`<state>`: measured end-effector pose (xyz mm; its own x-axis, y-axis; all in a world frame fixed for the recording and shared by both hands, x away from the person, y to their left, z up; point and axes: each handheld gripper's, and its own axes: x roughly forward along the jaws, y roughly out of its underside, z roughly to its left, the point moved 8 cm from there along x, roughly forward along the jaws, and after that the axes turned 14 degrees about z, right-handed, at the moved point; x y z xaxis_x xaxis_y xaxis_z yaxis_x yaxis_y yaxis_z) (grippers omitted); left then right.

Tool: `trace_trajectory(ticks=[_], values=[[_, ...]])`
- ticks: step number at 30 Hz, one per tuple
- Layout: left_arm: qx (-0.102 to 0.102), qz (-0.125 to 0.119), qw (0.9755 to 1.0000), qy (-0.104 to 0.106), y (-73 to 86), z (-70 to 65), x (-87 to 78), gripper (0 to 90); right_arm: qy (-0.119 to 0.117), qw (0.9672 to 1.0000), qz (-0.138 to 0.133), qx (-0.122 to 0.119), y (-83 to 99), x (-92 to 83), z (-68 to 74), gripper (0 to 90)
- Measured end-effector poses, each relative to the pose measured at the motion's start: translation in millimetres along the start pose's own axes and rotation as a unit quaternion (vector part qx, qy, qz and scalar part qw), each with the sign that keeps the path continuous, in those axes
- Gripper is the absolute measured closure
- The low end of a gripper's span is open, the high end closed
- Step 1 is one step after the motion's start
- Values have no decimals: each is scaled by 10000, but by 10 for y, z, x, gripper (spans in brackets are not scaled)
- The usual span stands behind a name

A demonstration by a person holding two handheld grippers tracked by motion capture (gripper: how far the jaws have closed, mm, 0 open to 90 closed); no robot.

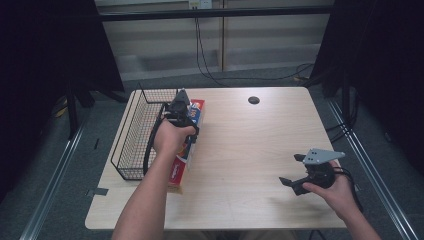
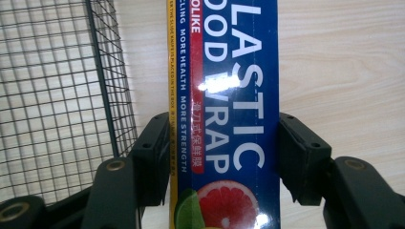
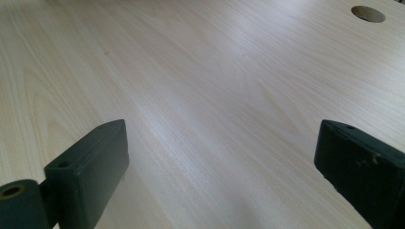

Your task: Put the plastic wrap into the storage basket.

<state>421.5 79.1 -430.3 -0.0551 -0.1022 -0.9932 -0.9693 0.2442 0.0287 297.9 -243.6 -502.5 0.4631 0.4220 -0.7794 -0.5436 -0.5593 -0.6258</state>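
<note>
A long blue plastic wrap box (image 1: 182, 155) with a grapefruit picture lies lengthwise beside the wire basket (image 1: 135, 135) on the left of the table. My left gripper (image 1: 179, 116) is shut on the plastic wrap box (image 2: 224, 109); both black pads press on its long sides in the left gripper view. The box's near end still rests near the table's front. My right gripper (image 1: 292, 170) stands open at the front right, close over bare wood, with nothing between its fingers (image 3: 90, 167).
The black wire basket (image 2: 52, 95) sits right next to the box, on its left. A round cable hole (image 1: 254, 100) is at the table's far side, also seen as a hole (image 3: 367, 13) in the right gripper view. Cables hang behind the table.
</note>
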Motion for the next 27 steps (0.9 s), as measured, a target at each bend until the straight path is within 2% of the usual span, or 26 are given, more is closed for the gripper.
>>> trace_trajectory(ticks=[2,4,6,9,12,19,21,27], values=[[23,5,10000,-29,-2,12,-26,436,-6,10000,-3,3,-1,1,1,42],[-55,-25,9999,90,-2,13,-65,436,-39,10000,-27,5,-7,-1,8,42],[-60,-23,10000,9,-1,27,-86,436,-26,10000,-56,0,-13,-6,6,41],[-33,-44,10000,5,-8,42,-107,436,1,10000,-48,29,-12,-4,0,41],[-121,-28,9999,60,-7,43,-139,436,-6,10000,-39,21,-11,-3,3,41],[-116,-74,9999,81,-17,94,-194,435,-12,10000,-36,11,-10,-4,3,42],[-179,-83,9997,118,-9,111,-219,435,6,10000,-46,13,-11,-6,0,44],[-207,-120,9997,46,-6,175,-262,435,-15,10000,-44,-16,-11,-5,6,44]])
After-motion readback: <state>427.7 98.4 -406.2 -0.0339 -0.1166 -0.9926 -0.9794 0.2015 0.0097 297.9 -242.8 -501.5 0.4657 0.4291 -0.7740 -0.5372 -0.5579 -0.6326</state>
